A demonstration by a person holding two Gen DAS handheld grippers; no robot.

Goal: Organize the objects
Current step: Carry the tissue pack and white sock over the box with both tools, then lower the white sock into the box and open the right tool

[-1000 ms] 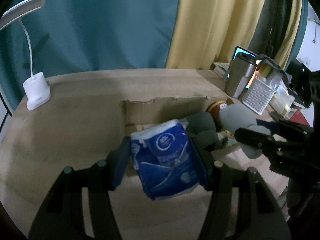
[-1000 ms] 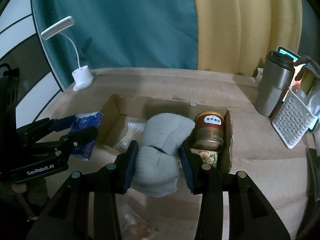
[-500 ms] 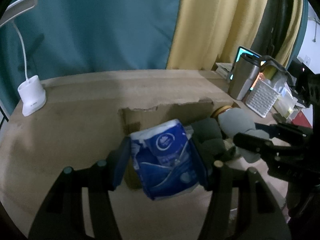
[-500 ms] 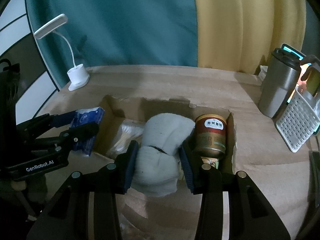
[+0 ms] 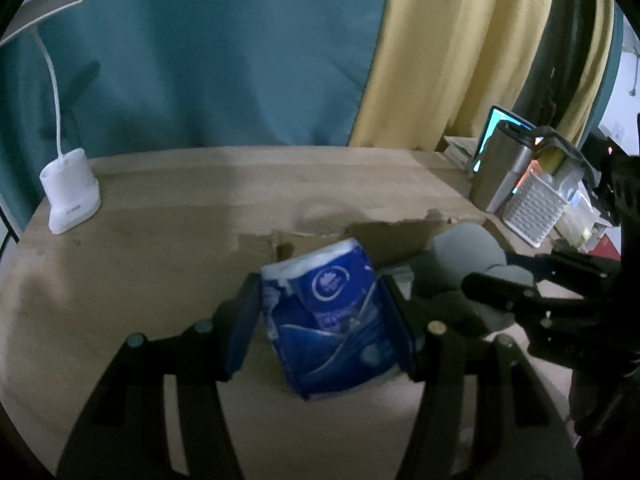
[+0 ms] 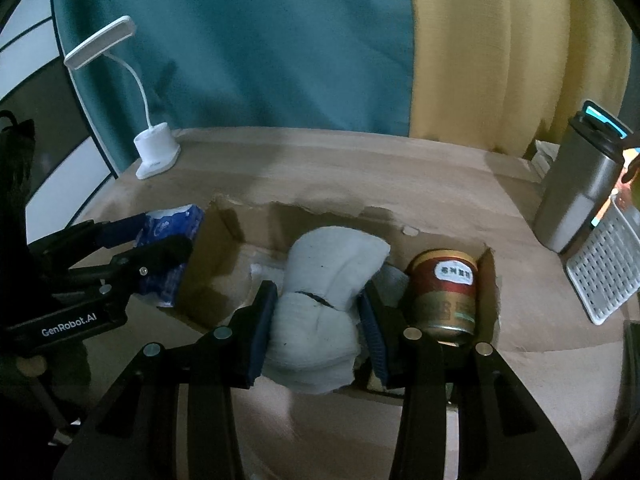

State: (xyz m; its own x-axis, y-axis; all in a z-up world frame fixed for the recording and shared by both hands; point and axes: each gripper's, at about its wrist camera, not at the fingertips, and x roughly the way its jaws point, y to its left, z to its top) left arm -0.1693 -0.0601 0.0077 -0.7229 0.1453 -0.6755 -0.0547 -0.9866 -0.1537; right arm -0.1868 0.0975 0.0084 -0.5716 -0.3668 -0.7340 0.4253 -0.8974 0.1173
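- The left gripper [image 5: 322, 320] is clamped on a blue tissue pack [image 5: 332, 320], its pads pressing both sides; the pack hangs tilted above the bench [image 5: 160, 240], just outside the left wall of the cardboard box [image 6: 224, 248]
- The right gripper [image 6: 316, 328] is closed on a white rolled cloth [image 6: 324, 300], tied round its middle by a dark band; the cloth sits over the middle of the open box, its upper end leaning toward the box's far wall
- Just right of the cloth, a red and gold can [image 6: 446, 292] stands upright in the box's right end, against the right wall
- Toward the right edge of the bench a steel tumbler [image 6: 576, 188] stands upright, with a white perforated basket [image 6: 608, 268] just beside it
- At the far left corner a white desk lamp [image 6: 154, 148] stands on its base; behind the far edge hang a teal curtain [image 6: 260, 40] and a yellow curtain [image 6: 500, 48]
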